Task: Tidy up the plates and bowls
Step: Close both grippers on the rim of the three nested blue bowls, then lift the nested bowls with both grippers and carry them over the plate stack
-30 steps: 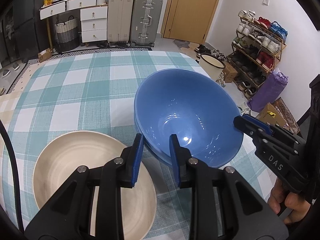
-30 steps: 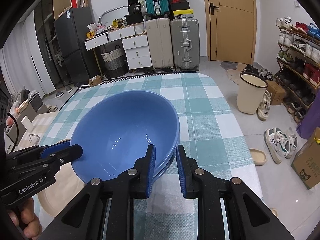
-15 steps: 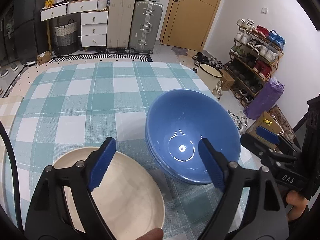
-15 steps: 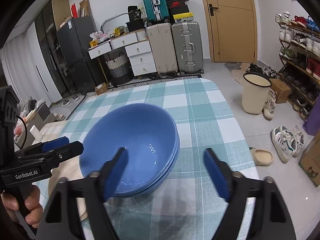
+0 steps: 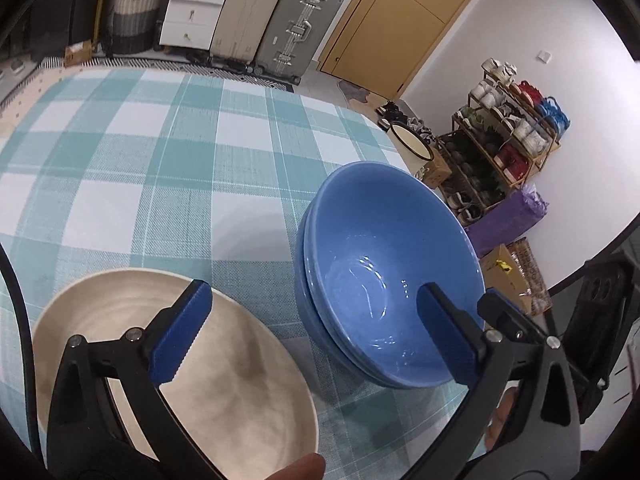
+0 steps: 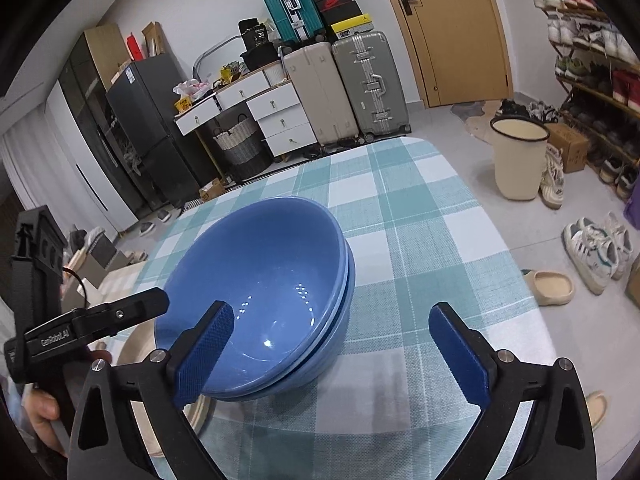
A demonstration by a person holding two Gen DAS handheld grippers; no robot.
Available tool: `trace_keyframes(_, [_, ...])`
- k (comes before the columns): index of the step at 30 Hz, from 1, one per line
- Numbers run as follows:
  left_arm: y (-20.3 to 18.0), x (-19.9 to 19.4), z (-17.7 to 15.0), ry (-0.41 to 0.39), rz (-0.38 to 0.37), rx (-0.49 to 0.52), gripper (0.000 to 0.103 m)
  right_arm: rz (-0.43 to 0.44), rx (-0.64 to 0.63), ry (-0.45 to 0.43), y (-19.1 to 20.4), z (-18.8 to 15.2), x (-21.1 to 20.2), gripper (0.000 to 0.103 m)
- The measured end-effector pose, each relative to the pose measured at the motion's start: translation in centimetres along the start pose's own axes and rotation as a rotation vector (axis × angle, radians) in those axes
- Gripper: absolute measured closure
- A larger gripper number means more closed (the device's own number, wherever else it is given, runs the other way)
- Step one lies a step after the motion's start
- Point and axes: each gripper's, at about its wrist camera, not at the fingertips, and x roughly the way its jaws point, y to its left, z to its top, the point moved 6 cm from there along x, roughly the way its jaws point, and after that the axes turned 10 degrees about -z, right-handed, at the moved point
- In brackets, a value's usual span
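Two blue bowls [image 5: 384,280] sit nested, one inside the other, on the teal-checked tablecloth [image 5: 160,180]. To their left lies a wide beige plate [image 5: 248,380]. My left gripper [image 5: 310,308] hovers over the gap between plate and bowls. Its jaws are opening and grip nothing. My right gripper [image 6: 332,316] stands at the near side of the blue bowls [image 6: 260,280]. Its jaws are opening too, with the bowls' near rim between the fingers but untouched. Each gripper shows in the other's view: the left gripper [image 6: 100,320] and the right gripper [image 5: 512,320].
The bowls stand near the table's right edge. On the floor beyond it are a cream bin [image 6: 520,160], a shoe rack [image 5: 504,140], and loose sneakers and a slipper [image 6: 548,286]. Suitcases [image 6: 360,84] and white drawers line the far wall.
Both grippers were shut on the top blue bowl's rim and now stand wide open. The bowl rests nested in the lower one. The left gripper has drawn back toward the plate.
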Motion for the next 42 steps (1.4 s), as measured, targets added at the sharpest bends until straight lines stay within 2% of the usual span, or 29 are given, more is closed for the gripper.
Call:
trace_keyframes(6, [1.1, 1.7, 0.0, 0.019, -0.008, -0.044, 0.001, 0.043, 0.035, 0.013, -0.1, -0.4, 1.0, 0.003])
trace_keyframes(8, [1.3, 2.1, 0.0, 0.025, -0.017, -0.052, 0.005, 0.050, 0.042, 0.014, -0.1, -0.4, 1.4, 0.003])
trace_keyframes(12, [1.5, 3.0, -0.2, 0.051, -0.025, -0.062, 0.026, 0.067, 0.058, 0.026, -0.1, -0.6, 1.9, 0.005])
trace_keyframes(13, [1.5, 3.2, -0.3, 0.052, -0.032, -0.062, 0.031, 0.071, 0.059, 0.031, -0.1, -0.6, 2.1, 0.011])
trace_keyframes(14, [1.4, 3.3, -0.3, 0.050, -0.046, -0.059, 0.033, 0.077, 0.060, 0.038, -0.1, -0.6, 2.1, 0.021])
trace_keyframes(15, [1.3, 3.4, -0.3, 0.050, -0.055, -0.056, 0.037, 0.079, 0.059, 0.047, -0.1, -0.7, 2.3, 0.025])
trace_keyframes(16, [1.2, 3.5, -0.3, 0.049, -0.057, -0.055, 0.041, 0.079, 0.058, 0.054, -0.1, -0.7, 2.5, 0.029])
trace_keyframes(19, [0.8, 3.8, -0.3, 0.053, -0.058, -0.040, 0.052, 0.080, 0.058, 0.054, 0.0, -0.8, 2.6, 0.031])
trace_keyframes(22, [0.3, 3.9, -0.4, 0.060, -0.063, -0.026, 0.062, 0.096, 0.055, 0.054, 0.2, -0.8, 2.7, 0.042])
trace_keyframes(29, [-0.5, 3.7, -0.5, 0.059, -0.005, 0.020, 0.067, 0.091, 0.048, 0.032, 0.5, -0.8, 2.2, 0.061])
trace_keyframes(38, [-1.3, 3.2, -0.7, 0.054, 0.043, 0.067, 0.068, 0.054, 0.031, 0.022, 0.6, -0.6, 2.1, 0.063])
trace_keyframes(42, [-1.7, 3.1, -0.9, 0.053, 0.042, 0.079, 0.068, 0.045, 0.029, 0.013, 0.4, -0.5, 1.7, 0.063])
